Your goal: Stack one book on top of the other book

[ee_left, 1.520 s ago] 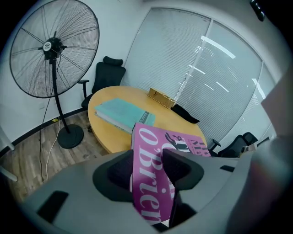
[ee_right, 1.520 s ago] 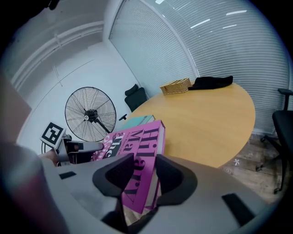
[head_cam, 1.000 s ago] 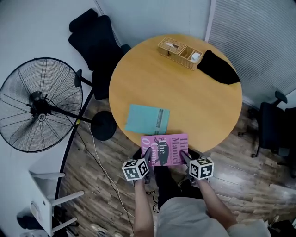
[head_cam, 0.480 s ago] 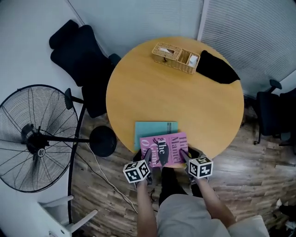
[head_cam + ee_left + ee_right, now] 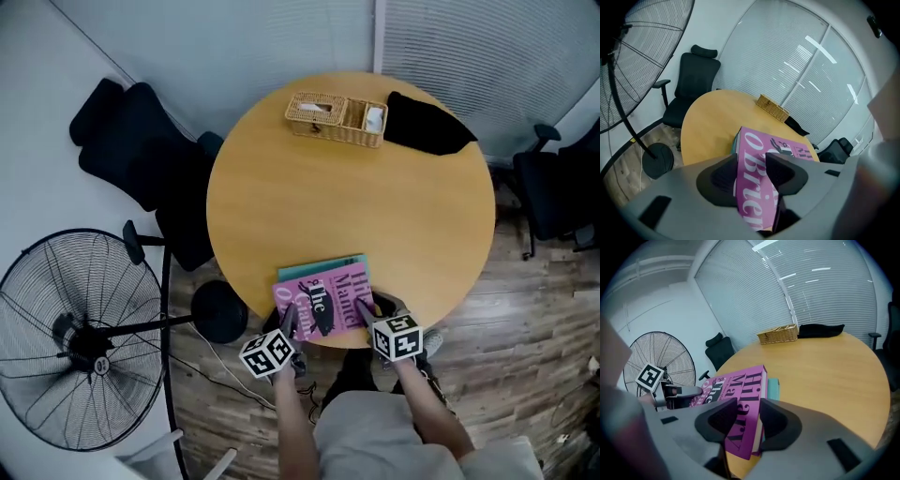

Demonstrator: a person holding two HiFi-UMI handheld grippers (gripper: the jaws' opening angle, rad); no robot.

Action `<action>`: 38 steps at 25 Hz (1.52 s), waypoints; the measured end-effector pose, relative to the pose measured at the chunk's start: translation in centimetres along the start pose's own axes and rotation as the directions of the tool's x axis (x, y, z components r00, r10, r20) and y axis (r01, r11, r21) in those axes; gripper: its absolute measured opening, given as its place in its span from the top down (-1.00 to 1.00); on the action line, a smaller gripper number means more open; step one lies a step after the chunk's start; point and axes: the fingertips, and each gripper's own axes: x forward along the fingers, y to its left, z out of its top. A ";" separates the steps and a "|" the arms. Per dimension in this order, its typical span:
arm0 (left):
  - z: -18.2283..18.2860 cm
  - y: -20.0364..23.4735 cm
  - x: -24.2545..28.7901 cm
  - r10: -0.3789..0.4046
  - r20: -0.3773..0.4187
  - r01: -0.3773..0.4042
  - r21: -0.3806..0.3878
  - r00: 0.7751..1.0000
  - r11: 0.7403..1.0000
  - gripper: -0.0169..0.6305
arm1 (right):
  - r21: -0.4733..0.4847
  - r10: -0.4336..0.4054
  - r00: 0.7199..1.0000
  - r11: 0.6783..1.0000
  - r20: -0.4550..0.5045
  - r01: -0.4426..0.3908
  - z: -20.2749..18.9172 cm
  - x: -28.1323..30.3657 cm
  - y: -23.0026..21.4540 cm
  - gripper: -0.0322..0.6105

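Observation:
A pink book hangs at the near edge of the round wooden table, right above a teal book of which only a strip of the far edge shows. My left gripper grips the pink book's near left edge, its jaws closing on it. The right gripper is shut on the near right edge. In the left gripper view the pink cover runs between the jaws, with the teal book just under it. The right gripper view shows the pink book over the teal one.
A wicker basket and a black cloth lie at the table's far side. A standing fan is on the floor at left, a black office chair behind it, another chair at right.
Both grippers have carried the pink book forward and left, from beside and below the teal book to nearly over it. The teal book has not moved on the table.

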 end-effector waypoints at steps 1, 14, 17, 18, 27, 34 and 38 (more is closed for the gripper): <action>0.2 0.1 0.2 -0.005 -0.004 0.005 0.005 1.000 1.000 0.31 | 0.001 -0.004 1.000 1.000 0.003 0.004 0.1 0.2 0.0 0.40; 1.1 0.9 3.0 -0.050 -0.080 0.055 0.068 0.996 0.996 0.31 | 0.058 -0.059 0.998 0.997 0.029 0.057 -0.3 2.1 -0.7 0.40; 1.1 0.6 3.5 -0.054 -0.088 0.060 0.070 0.995 0.996 0.31 | 0.053 -0.076 0.997 0.996 0.026 0.074 -0.1 2.1 -1.1 0.40; 1.1 0.6 3.7 -0.056 -0.093 0.063 0.069 0.994 0.996 0.31 | 0.049 -0.079 0.997 0.996 0.023 0.078 -0.1 2.1 -1.2 0.40; 0.7 0.9 4.7 -0.060 -0.101 0.067 0.067 0.993 0.995 0.33 | 0.068 -0.083 0.997 0.994 0.003 0.082 -1.8 2.8 -2.0 0.40; 0.8 0.9 5.0 -0.070 -0.097 0.076 0.063 0.993 0.995 0.33 | 0.071 -0.090 0.996 0.993 0.008 0.089 -1.6 3.1 -2.1 0.40; 0.3 0.8 4.9 -0.077 -0.100 0.082 0.048 0.992 0.995 0.33 | 0.068 -0.092 0.996 0.993 0.005 0.092 -1.6 2.9 -2.3 0.40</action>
